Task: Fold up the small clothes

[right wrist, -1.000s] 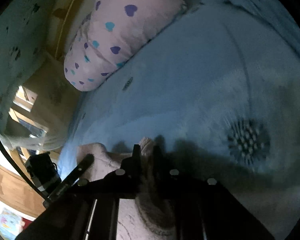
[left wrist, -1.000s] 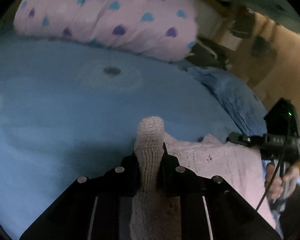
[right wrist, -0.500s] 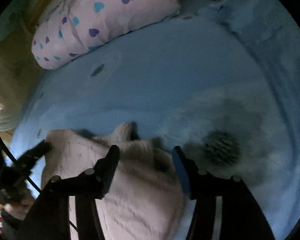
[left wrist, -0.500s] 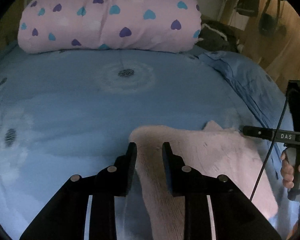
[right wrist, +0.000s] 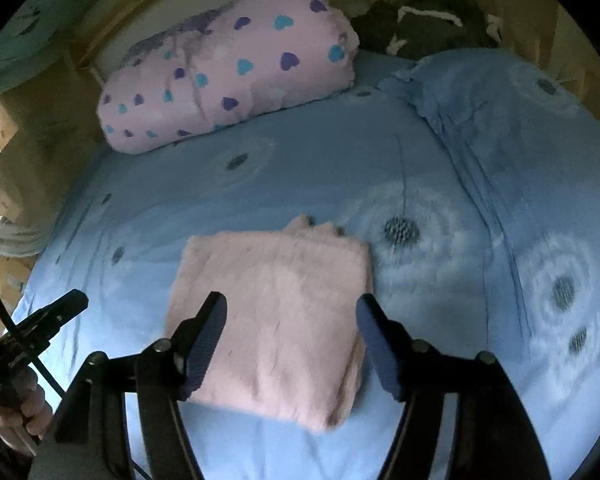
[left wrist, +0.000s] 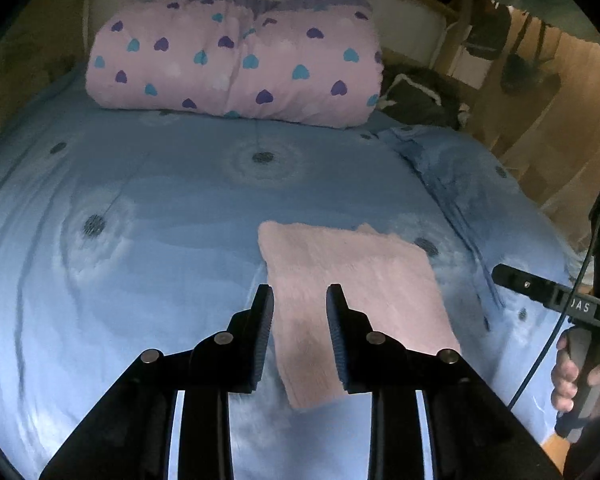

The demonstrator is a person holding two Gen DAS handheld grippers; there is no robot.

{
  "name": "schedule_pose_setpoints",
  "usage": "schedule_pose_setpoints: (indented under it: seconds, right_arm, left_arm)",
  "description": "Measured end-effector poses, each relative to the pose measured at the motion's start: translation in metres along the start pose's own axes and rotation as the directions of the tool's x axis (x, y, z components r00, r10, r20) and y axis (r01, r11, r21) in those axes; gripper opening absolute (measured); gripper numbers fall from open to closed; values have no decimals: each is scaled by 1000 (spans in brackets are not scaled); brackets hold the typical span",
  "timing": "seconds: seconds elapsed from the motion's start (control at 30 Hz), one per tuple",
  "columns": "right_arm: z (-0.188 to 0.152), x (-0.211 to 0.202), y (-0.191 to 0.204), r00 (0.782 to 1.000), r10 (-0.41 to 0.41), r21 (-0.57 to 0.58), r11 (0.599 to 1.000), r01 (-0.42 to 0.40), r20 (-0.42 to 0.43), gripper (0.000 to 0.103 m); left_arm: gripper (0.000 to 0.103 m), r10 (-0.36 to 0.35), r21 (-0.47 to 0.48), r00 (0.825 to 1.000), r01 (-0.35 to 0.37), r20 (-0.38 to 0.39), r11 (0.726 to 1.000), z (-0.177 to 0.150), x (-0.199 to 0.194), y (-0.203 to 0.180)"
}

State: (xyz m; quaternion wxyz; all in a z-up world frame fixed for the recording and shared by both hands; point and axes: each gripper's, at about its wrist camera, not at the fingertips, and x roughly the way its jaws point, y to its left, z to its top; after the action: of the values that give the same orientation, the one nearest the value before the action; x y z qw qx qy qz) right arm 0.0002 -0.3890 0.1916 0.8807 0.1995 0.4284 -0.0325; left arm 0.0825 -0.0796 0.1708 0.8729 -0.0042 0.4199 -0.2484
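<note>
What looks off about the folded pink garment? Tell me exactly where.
The pink garment lies folded on the blue bedspread, but a small flap pokes out past its far edge, near the dandelion print. Otherwise the fold looks tidy; neither gripper touches it.

A bed (left wrist: 180, 208) is occupying most of the view, covered by a blue dandelion-print duvet (right wrist: 284, 184). A pink heart-print pillow (left wrist: 236, 64) is lying against the white headboard (left wrist: 404, 16). Wooden flooring (left wrist: 572, 128) is showing alongside. Lighting is remaining dim.

Dark heap (right wrist: 428, 28) behind bedding, perhaps clothes
</note>
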Motion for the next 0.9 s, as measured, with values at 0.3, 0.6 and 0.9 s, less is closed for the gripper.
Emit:
schedule_pose_setpoints:
  seconds: [0.3, 0.6, 0.9]
  right_arm:
    - [-114, -8, 22, 982, -170, -112, 978, 178, 81, 71]
    - [-185, 32, 7, 975, -195, -48, 978, 201, 108, 80]
    - [-199, 93, 19, 942, -336, -188, 925, 329, -8, 103]
  left_arm:
    - [18, 93, -22, 996, -93, -15, 995, -113, -8, -11]
    - [20, 207, 20, 972, -206, -113, 978, -192, 58, -2]
    - [35, 219, 32, 973, -218, -76, 976, -192, 76, -4]
